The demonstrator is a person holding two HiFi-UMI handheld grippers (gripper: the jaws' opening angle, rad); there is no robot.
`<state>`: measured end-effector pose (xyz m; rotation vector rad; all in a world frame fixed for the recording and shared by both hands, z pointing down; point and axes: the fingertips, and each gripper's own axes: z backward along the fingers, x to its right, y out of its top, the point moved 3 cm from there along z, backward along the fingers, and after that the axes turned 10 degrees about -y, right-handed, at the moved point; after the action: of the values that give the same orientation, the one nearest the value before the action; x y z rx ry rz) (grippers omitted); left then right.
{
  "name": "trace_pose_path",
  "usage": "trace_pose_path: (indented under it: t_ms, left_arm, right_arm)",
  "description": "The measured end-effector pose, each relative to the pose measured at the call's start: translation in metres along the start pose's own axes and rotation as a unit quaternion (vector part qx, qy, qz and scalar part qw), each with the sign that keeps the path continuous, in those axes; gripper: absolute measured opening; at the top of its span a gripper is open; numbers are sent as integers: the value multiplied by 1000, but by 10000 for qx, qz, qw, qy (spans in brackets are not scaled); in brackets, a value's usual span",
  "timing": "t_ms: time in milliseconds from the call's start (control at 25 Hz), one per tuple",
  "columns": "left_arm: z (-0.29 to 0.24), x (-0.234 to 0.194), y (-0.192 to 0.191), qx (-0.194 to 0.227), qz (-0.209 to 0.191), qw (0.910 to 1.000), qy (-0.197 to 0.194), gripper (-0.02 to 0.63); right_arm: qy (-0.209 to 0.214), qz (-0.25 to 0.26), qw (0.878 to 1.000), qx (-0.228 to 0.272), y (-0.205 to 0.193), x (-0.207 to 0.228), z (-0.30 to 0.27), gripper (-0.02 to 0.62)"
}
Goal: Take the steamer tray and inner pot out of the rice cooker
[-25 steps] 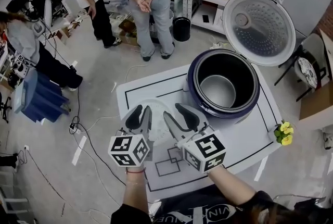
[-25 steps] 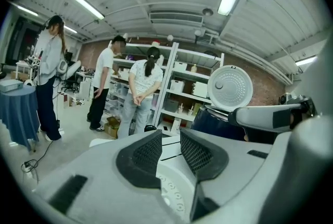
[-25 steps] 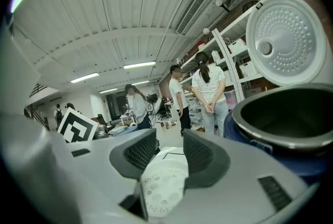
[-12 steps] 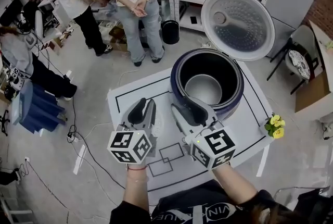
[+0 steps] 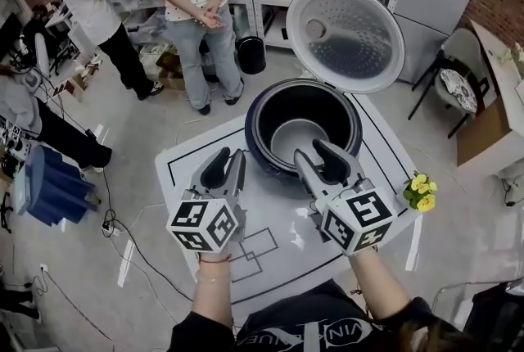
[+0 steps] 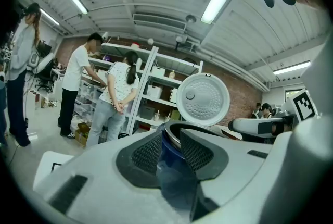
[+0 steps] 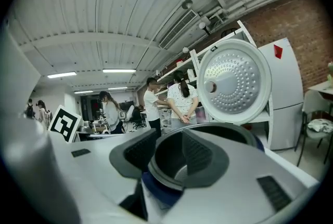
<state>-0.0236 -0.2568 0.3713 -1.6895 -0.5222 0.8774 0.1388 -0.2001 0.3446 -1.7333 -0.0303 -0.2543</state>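
**Inner pot (image 5: 291, 136) sits in the open rice cooker, both grippers empty**

At the far left, we see two persons (image 5: 192, 6) standing on the floor in front of a shelf, well apart from the white table (image 5: 274, 215).

Over the left part of the table is the left gripper (image 5: 226, 155). Its jaws leave only a narrow gap, and nothing is between them. In the left gripper view we see through this gap the blue wall of the rice cooker (image 5: 255, 128), which is near but not touched.

The cooker stands at the back middle of the table. Its lid (image 5: 345, 35) is fully up and shows a dotted inner face. The grey inner pot is inside the cooker body, seated below the rim.

Just right of the middle is the right gripper (image 5: 311, 149). Its jaws are wide apart and its tips are at the near rim of the cooker. In the right gripper view the rim and the pot's hollow show between the pads, but the pads do not press on anything.

At the right edge of the table there are small yellow flowers (image 5: 419, 193).
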Motion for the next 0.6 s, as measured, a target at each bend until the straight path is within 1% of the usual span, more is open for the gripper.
trace_pose_path:
  t_ms: [280, 600]
  left_arm:
    - [-17, 5, 0, -100, -19, 9999, -86, 94]
    - [-33, 3, 7, -111, -24, 9999, -119, 94]
  right_arm:
    - [-466, 15, 9989, -81, 0, 49, 3, 147]
    - [-746, 151, 9970, -165, 3, 85, -7, 147]
